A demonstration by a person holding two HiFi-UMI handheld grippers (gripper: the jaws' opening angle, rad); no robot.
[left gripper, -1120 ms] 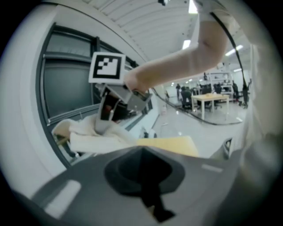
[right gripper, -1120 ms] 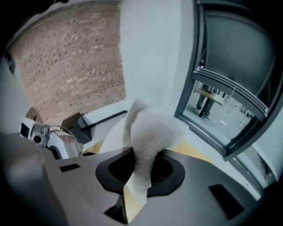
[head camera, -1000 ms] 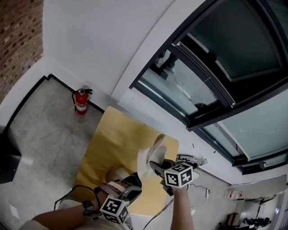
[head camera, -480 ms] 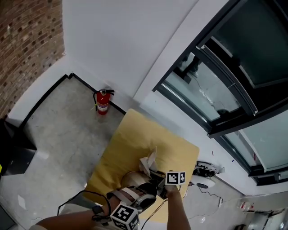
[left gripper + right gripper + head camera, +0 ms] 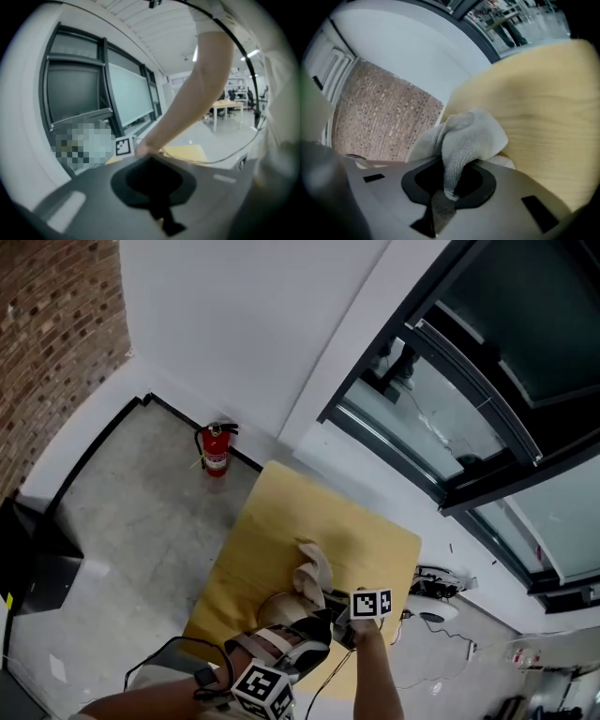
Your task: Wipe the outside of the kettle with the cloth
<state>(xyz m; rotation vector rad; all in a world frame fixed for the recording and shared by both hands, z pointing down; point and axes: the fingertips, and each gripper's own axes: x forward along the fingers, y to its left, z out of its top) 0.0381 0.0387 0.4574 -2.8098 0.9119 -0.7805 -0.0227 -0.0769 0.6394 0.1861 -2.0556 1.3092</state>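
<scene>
Right gripper point(image 5: 330, 602), clamping the cloth point(image 5: 314, 573), has dropped beside the kettle point(image 5: 278, 608).

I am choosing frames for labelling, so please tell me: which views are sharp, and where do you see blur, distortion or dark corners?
Head view: sharp and evenly lit, but the window frame bows from the wide lens. Left gripper view: soft all over, black corners, the arm blurred. Right gripper view: the cloth near the lens is fairly sharp, the table behind it smeared.

One kettle point(image 5: 274, 607) and one cloth point(image 5: 312, 570) are counted on the one surface point(image 5: 309, 512), one fire extinguisher point(image 5: 216, 451) beyond it, one left gripper point(image 5: 305, 634) and one right gripper point(image 5: 334, 604) over it.
</scene>
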